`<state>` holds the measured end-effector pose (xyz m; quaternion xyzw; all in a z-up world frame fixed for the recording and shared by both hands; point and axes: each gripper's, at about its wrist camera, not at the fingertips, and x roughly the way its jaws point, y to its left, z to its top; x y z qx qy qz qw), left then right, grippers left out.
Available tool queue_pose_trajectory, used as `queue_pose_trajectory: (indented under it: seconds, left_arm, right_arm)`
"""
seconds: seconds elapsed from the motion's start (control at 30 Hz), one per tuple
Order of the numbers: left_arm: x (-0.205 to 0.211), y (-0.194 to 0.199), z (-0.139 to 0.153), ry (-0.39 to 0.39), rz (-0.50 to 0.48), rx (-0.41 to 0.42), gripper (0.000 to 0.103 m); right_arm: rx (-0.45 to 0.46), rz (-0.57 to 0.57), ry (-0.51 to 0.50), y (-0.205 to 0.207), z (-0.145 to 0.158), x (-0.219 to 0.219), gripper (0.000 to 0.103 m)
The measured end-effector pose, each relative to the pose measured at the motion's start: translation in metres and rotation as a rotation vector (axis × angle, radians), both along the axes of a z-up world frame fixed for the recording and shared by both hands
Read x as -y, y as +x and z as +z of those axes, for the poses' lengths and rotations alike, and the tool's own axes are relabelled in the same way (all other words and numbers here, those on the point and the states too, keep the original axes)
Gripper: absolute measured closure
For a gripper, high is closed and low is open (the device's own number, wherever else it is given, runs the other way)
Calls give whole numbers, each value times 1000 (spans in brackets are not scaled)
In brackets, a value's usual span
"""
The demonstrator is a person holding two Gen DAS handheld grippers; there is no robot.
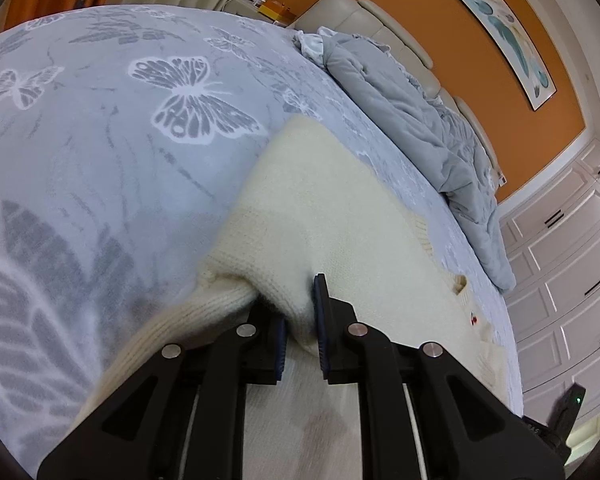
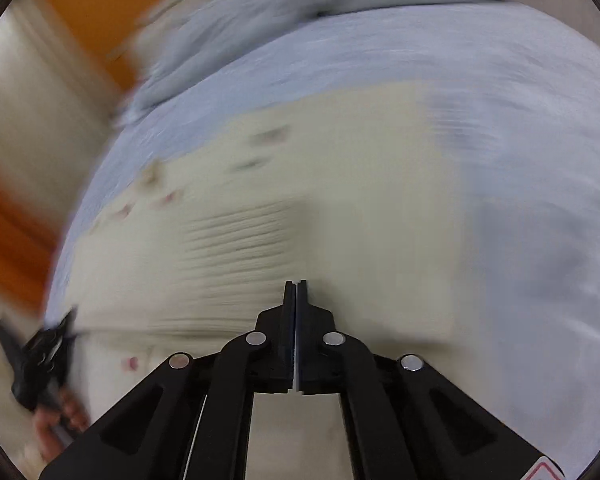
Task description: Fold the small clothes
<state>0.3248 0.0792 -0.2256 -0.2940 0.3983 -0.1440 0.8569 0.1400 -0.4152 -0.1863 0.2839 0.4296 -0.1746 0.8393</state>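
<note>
the cream sweater (image 1: 340,208) lies on the blue butterfly bedspread (image 1: 100,140), right in front of the left claw (image 1: 302,320) and under it. the left claw has a bunched bit of the knit between its two blue pads (image 1: 322,312). the pads sit a little apart with the thick wool squeezed in the gap, so it looks clamped on the sweater. to the left of this claw a sleeve or edge is lifted up and rolled over.

the right claw (image 2: 296,292) has its two fingers pressed together. i see nothing between them. it points over the flat part of the sweater (image 2: 340,200), which spreads out ahead of it.

i think the folding has started but is not done. one side looks pulled up, and the rest looks flat and wide. the other side, and the last fold in half, seem left to do.

the left view is sharp. it shows the grey quilt (image 1: 420,120) far ahead and to the right of the claw, and a small red button (image 1: 475,319) close on its right. the right view is all blurry. but it shows small pink and green spots on the sweater, ahead and to the left, and the other tool (image 2: 40,368) with a hand (image 2: 60,416) low on the left.
</note>
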Motion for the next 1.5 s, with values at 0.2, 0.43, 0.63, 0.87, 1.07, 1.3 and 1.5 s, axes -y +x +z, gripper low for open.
queue_pose_trajectory:
  seconds: [0.2, 0.43, 0.63, 0.87, 1.07, 1.3, 1.5]
  left_arm:
    - [-47, -71, 26, -64, -45, -117, 28]
    - [-125, -196, 26, 101, 24, -274, 7]
    - [-94, -228, 27, 147, -24, -326, 6]
    - [-89, -223, 36, 1, -40, -419, 94]
    - [-93, -281, 108, -4, -146, -301, 95]
    - [-116, -403, 122, -28, -237, -402, 95]
    - [-119, -424, 177, -111, -236, -374, 95]
  right_arm:
    - [-93, 87, -25, -166, 34, -30, 36]
    - [-166, 91, 263, -239, -11, -91, 35]
    - [-78, 66, 297, -231, -15, -108, 49]
    - [62, 47, 296, -241, 44, -104, 96]
    - [64, 106, 247, -294, 90, -111, 97]
    - [-100, 169, 243, -405, 100, -140, 97]
    - [51, 155, 291, -418, 164, -135, 97]
